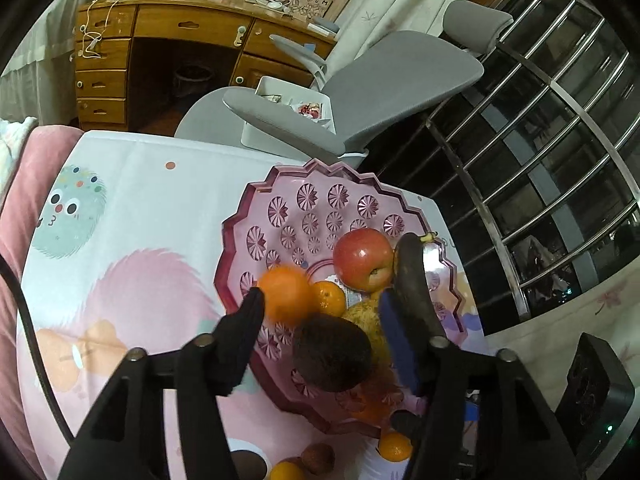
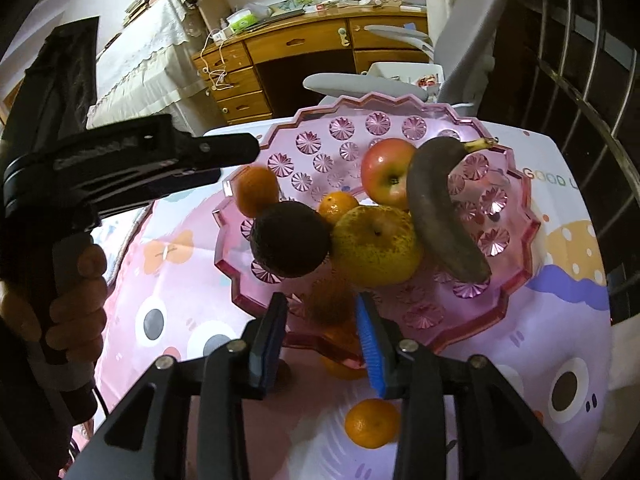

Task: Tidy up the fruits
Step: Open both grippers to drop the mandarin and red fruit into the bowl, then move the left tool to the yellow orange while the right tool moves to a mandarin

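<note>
A pink plastic fruit bowl (image 1: 280, 200) (image 2: 516, 236) holds a red apple (image 1: 363, 258) (image 2: 386, 174), a dark overripe banana (image 1: 416, 280) (image 2: 436, 208), a yellow pear (image 1: 366, 320) (image 2: 376, 246), a dark avocado (image 1: 332, 352) (image 2: 290, 238) and a small mandarin (image 1: 329, 298) (image 2: 338, 204). My left gripper (image 1: 320, 304) is open over the bowl; a blurred orange (image 1: 286, 294) (image 2: 256, 190) is beside its left finger, apart from the right one. My right gripper (image 2: 322, 320) is open at the bowl's near rim, with a blurred reddish fruit (image 2: 332, 300) between its fingers.
Loose mandarins (image 2: 372, 422) (image 1: 394, 446) and small brown fruits (image 1: 318, 458) lie on the cartoon-print cloth (image 1: 140, 220) near the bowl. A grey office chair (image 1: 360, 80), a wooden desk (image 1: 160, 52) and a metal window grille (image 1: 540, 140) stand beyond the table.
</note>
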`<state>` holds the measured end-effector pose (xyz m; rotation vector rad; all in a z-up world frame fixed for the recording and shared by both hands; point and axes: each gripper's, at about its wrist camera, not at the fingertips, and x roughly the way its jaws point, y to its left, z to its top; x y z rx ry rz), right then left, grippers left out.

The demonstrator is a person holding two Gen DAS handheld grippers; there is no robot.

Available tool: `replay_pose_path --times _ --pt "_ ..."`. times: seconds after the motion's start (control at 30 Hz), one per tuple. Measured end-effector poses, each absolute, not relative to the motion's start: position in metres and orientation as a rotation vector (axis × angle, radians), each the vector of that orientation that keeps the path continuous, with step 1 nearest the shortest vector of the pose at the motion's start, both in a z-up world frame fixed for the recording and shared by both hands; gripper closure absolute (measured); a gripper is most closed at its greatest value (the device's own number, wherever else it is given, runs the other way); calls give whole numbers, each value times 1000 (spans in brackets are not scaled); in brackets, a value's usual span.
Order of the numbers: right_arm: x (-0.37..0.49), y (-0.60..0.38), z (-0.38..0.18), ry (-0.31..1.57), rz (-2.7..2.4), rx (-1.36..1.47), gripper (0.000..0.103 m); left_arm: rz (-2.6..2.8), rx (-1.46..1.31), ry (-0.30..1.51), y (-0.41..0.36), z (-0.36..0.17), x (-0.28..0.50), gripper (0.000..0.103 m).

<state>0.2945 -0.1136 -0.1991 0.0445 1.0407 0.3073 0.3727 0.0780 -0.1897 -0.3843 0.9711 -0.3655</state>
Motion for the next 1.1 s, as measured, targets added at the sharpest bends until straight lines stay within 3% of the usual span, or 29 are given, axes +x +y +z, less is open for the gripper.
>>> replay_pose_path --times 0.13,0.5,1.1 --pt "291 -116 -196 1028 304 61 61 -351 -368 989 82 -188 364 33" --pt "267 -133 -186 1001 261 54 54 -301 -329 1065 99 -194 329 24" --pt "219 -145 -209 995 253 -86 52 -351 -199 1252 77 -235 285 24"
